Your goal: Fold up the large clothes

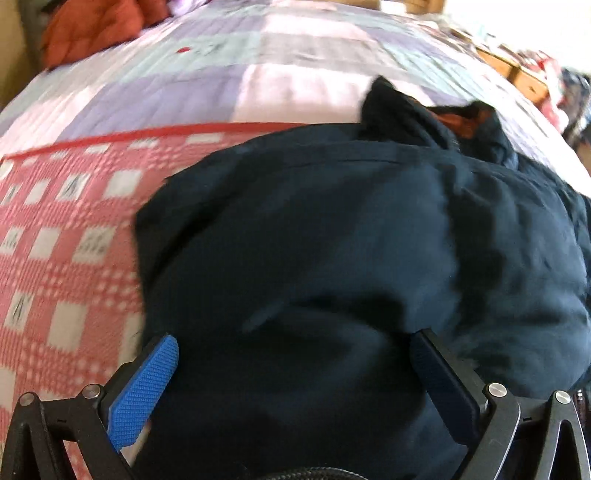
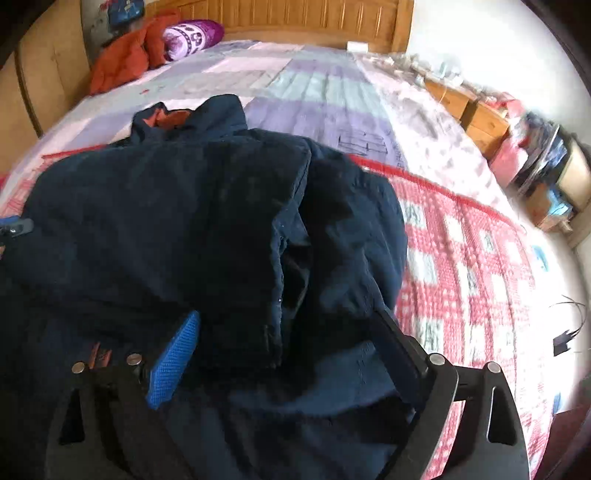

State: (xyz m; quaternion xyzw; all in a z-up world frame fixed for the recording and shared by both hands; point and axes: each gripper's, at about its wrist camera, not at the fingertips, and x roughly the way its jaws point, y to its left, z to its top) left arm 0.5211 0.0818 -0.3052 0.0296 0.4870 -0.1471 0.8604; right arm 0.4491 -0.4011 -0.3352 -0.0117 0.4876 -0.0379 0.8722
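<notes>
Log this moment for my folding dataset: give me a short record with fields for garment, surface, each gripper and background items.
garment: dark navy jacket, bunched, orange lining showing at the collar
surface: bed with a red-and-white checked blanket over a pastel patchwork quilt
left gripper: open, jaws wide, jacket fabric between them
right gripper: open, a jacket fold between its jaws
background: orange garment and purple pillow near the wooden headboard

The jacket (image 2: 166, 229) is matt navy cloth, softly creased. The blanket (image 1: 62, 258) is coarse woven red-and-white check. Claw pads (image 1: 142, 391) are ribbed blue plastic; the headboard (image 2: 295, 18) is varnished wood.
</notes>
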